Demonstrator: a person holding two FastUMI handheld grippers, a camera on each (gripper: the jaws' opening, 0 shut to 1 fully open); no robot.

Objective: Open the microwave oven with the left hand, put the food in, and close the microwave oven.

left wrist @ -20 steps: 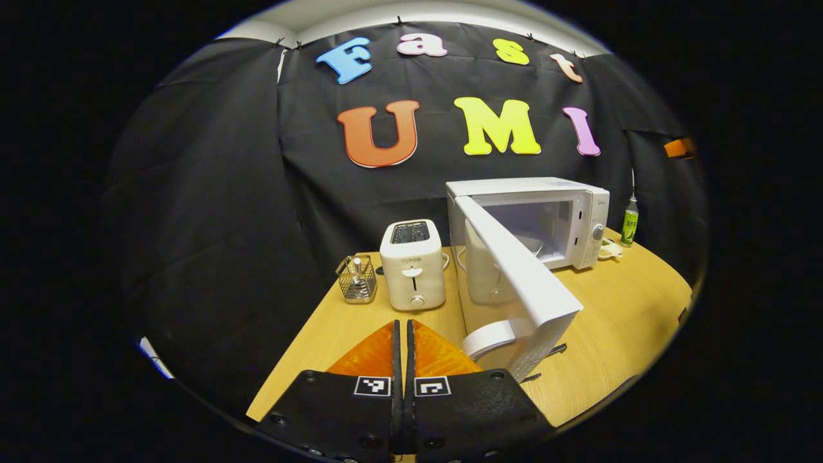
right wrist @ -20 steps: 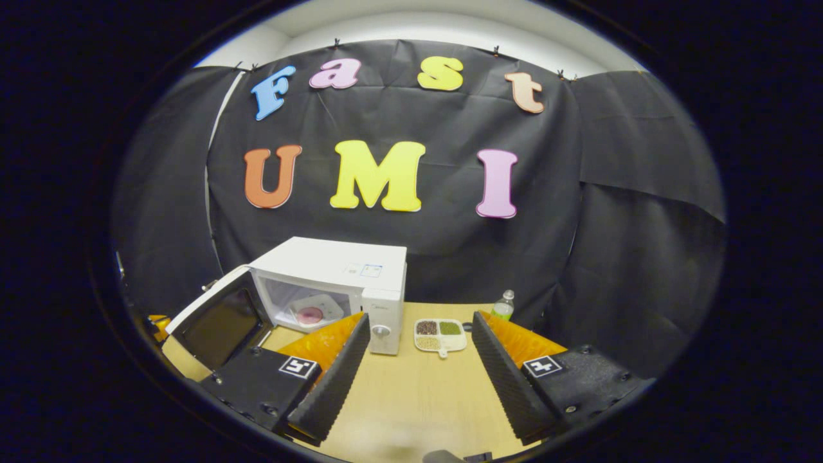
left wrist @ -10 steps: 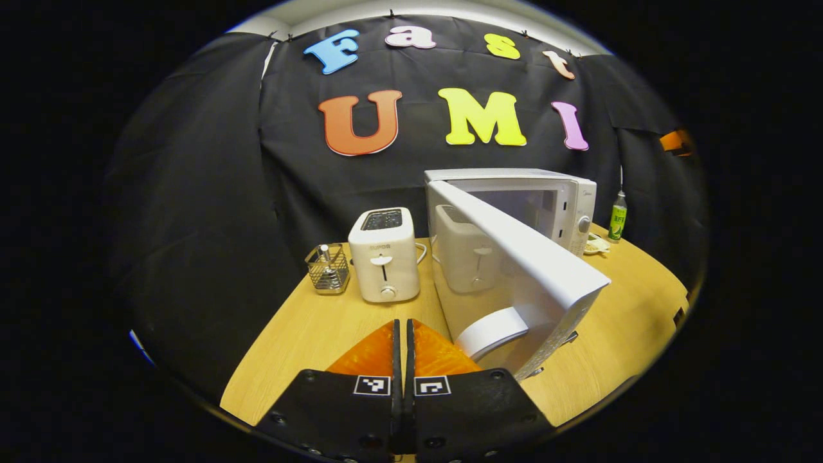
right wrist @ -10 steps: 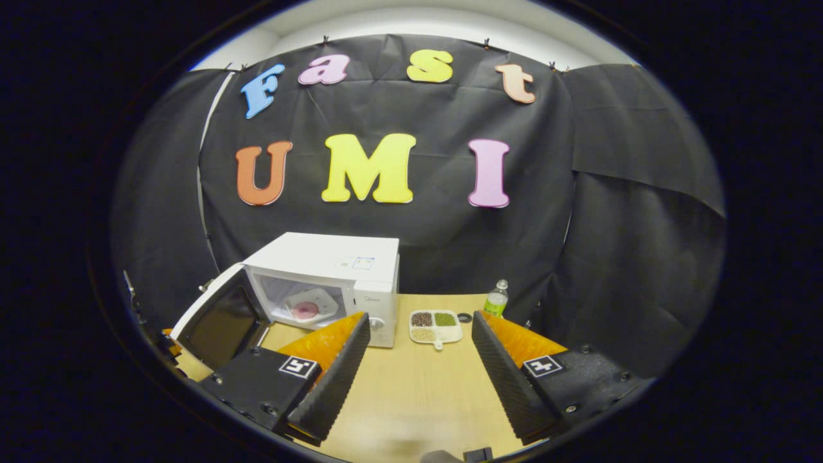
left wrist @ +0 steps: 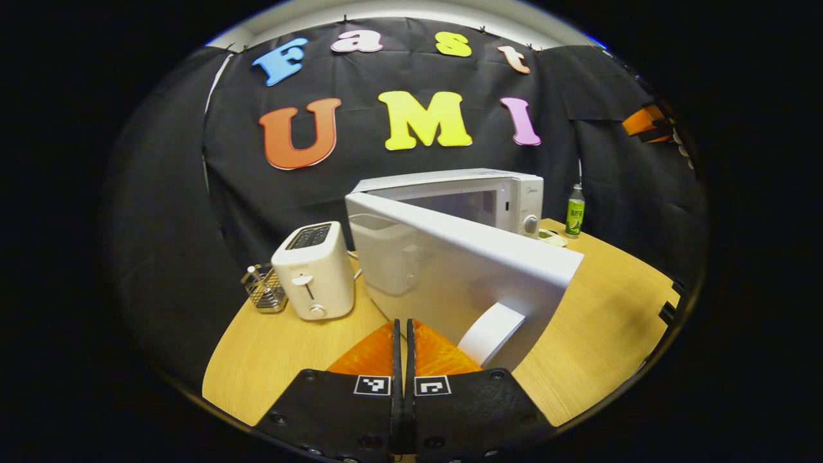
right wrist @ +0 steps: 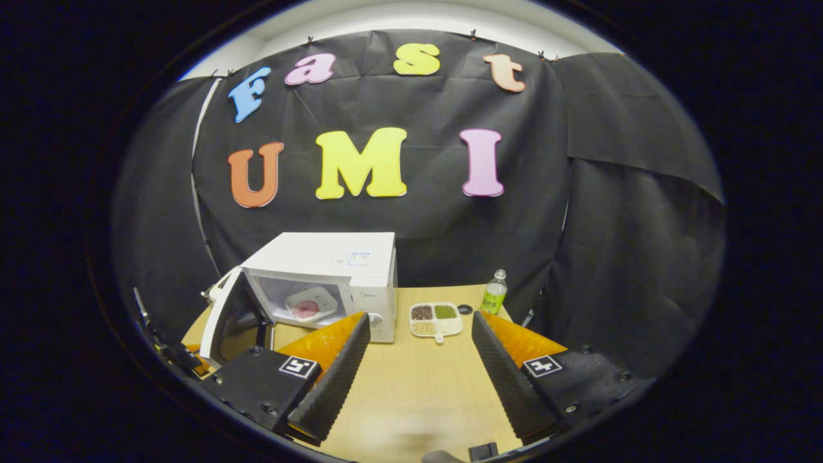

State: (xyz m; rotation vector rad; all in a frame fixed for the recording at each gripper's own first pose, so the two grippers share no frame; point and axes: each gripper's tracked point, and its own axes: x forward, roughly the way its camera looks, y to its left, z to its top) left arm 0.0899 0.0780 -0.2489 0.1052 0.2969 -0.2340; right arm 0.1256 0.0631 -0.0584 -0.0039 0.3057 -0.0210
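Left gripper [left wrist: 404,334]: fingers pressed together with nothing between them, tips just short of the outer face of the microwave door [left wrist: 463,270], beside the door handle [left wrist: 490,333]; likely set as a blunt pusher to swing the door shut rather than to grasp. Right gripper [right wrist: 415,347]: fingers spread wide and empty, held low over bare surface [right wrist: 411,386] in front of the microwave [right wrist: 328,270], presumably parked clear of the door's arc. Door partly open, standing out from the hinge side at the microwave's left, cavity not yet covered. Inside the cavity: white plate [right wrist: 310,305] carrying a pink piece of food [right wrist: 305,310], so loading looks done and closing is the step in hand. Just right of the microwave: divided tray of grains [right wrist: 436,319], then a green-labelled bottle [right wrist: 494,299] farther right. Left of the microwave: toaster [left wrist: 314,271], with a wire basket [left wrist: 263,289] beyond it. Risk, as judged: a push near the handle edge could slide off the smooth door face.
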